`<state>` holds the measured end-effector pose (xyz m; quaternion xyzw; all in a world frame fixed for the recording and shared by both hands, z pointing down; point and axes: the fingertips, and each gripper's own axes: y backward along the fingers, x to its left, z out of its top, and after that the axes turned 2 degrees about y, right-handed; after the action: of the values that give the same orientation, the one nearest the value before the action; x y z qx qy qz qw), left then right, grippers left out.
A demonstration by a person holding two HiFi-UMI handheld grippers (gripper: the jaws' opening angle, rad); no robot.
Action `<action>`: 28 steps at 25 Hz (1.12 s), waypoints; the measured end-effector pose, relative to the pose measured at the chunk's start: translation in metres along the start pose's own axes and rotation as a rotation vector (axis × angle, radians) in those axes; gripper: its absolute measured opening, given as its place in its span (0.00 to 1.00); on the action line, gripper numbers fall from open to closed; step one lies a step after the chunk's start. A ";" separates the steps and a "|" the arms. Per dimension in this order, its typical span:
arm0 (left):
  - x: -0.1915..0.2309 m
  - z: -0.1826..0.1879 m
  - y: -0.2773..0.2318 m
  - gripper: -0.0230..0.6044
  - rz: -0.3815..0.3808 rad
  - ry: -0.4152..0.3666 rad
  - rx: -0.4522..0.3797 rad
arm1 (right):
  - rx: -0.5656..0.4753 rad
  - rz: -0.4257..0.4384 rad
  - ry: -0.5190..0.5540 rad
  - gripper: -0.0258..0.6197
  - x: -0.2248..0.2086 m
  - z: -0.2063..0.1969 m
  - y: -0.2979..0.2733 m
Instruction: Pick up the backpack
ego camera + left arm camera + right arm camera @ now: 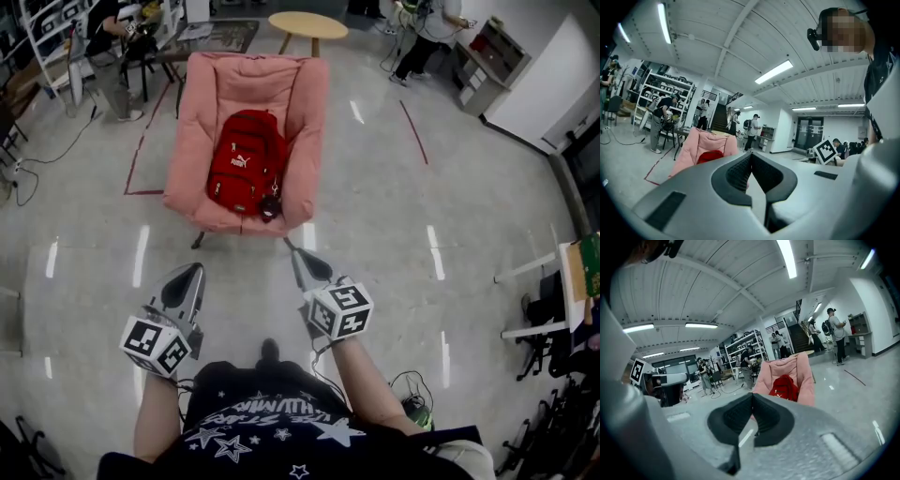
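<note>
A red backpack (244, 167) lies on a pink padded chair (210, 103) on the floor ahead of me. In the left gripper view the backpack (710, 156) shows just over the jaws, and in the right gripper view the backpack (785, 386) sits on the chair (805, 372). My left gripper (196, 269) and right gripper (295, 252) are held low in front of my body, well short of the chair. Both are shut with nothing between the fingers. Their tips point toward the chair.
A round wooden table (307, 25) stands behind the chair. Red tape lines (137, 159) mark the glossy floor. Shelving (56, 37) and people are at the far left, a person (427, 37) stands at the far right, and cables (37, 155) lie on the left.
</note>
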<state>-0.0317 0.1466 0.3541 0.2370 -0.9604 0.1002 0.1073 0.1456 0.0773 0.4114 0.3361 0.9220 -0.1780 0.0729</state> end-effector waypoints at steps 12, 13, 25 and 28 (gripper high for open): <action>0.020 -0.005 -0.050 0.05 -0.024 0.012 0.051 | 0.034 -0.011 -0.015 0.04 -0.029 -0.001 -0.022; 0.026 -0.006 -0.057 0.05 -0.031 0.017 0.054 | 0.041 -0.022 -0.015 0.04 -0.033 -0.002 -0.025; 0.141 0.019 -0.174 0.05 -0.139 0.047 0.081 | 0.052 -0.135 -0.023 0.04 -0.082 0.037 -0.144; 0.184 0.040 -0.207 0.05 -0.163 0.095 0.076 | 0.054 -0.157 -0.034 0.04 -0.090 0.057 -0.192</action>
<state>-0.0985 -0.1223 0.3921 0.3131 -0.9273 0.1385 0.1513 0.0916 -0.1341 0.4349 0.2615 0.9390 -0.2135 0.0651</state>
